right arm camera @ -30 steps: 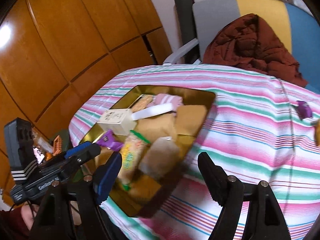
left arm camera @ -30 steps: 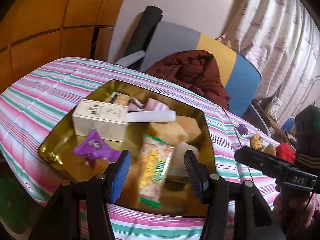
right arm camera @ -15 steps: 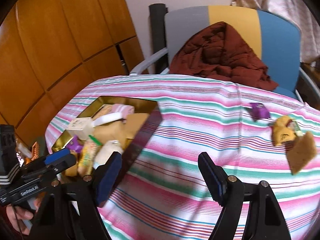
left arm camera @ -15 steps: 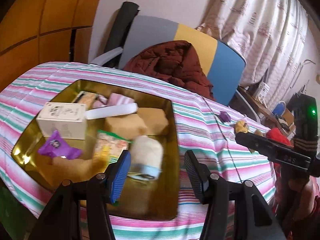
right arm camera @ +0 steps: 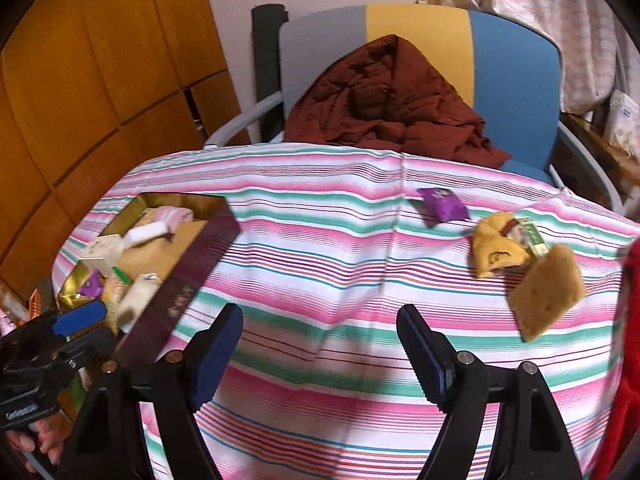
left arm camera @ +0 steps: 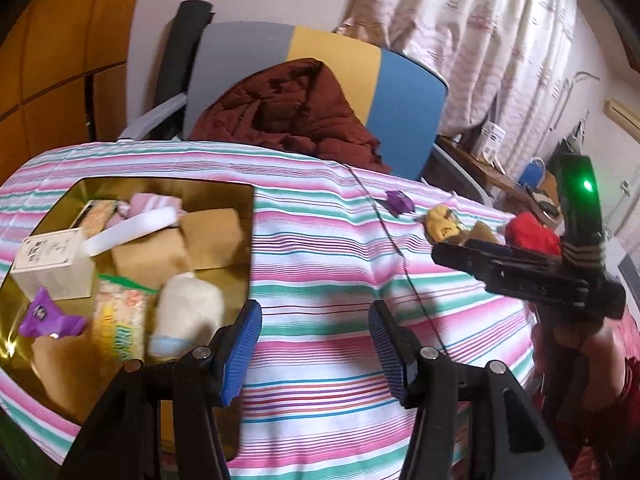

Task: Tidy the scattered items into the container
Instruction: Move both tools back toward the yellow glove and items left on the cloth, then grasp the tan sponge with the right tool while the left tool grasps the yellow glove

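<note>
Already in the container: your gold tin (left arm camera: 240,240), left side of the left-wrist frame, is well filled with a white box (left arm camera: 48,260), brown blocks (left arm camera: 210,234), a purple packet (left arm camera: 46,314), a yellow snack bag (left arm camera: 118,322), a rolled white sock (left arm camera: 186,312) and pink cloth (left arm camera: 154,202).
Still out on the cloth: right of centre in the right-wrist frame you have a purple wrapper (right arm camera: 444,205), a yellow pouch (right arm camera: 496,246) lying on a green-edged packet (right arm camera: 534,236), and a tan sponge (right arm camera: 546,292) touching the pouch's lower corner. A red item (left arm camera: 530,230) sits at the far right edge; what it is you cannot tell.
Left gripper (left arm camera: 314,344): jaws apart, nothing between them, over the striped tablecloth (left arm camera: 320,240) just right of the tin.
Right gripper (right arm camera: 320,354): jaws wide apart, empty, over bare cloth, the loose items up and to its right.
Progress, as a judgement: more than half done; about five pieces left for you.
</note>
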Available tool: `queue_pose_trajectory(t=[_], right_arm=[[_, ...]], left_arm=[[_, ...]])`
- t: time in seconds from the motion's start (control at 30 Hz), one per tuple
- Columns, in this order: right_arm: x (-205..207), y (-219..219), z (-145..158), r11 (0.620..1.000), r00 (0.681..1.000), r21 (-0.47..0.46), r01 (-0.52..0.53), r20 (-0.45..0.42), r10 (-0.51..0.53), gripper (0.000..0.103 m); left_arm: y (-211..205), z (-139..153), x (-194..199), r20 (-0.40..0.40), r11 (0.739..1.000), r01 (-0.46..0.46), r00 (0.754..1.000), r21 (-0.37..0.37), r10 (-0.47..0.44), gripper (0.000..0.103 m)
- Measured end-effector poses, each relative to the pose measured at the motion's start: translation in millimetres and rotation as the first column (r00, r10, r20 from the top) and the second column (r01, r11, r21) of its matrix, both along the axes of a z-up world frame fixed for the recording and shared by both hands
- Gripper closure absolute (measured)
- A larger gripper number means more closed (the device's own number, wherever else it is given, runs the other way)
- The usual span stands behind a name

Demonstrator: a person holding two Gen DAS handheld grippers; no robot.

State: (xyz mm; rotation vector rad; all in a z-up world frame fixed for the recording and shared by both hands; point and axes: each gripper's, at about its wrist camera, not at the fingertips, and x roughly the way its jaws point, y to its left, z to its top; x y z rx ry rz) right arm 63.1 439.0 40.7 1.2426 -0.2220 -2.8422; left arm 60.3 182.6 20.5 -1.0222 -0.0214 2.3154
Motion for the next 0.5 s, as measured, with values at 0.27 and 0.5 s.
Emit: queue_pose_trajectory(t=[0.27,0.5], right_arm=[[-9.7,66.1,9.8,0.982,0.991,0.134,0.131,-0.040,-0.127,0.023],[-17.9,173.1,-3.1,0.929,0.931,0.063,0.364,-0.043,-0.362,0.023]], left_arm=[[25.4,-5.8,4.2,0.015,0.998,0.060,0.998,-0.035,-0.060,0.047],[34.3,-15.3,13.3,0.052,0.995,0.092,0.995,-0.038,-0.090,0.047]])
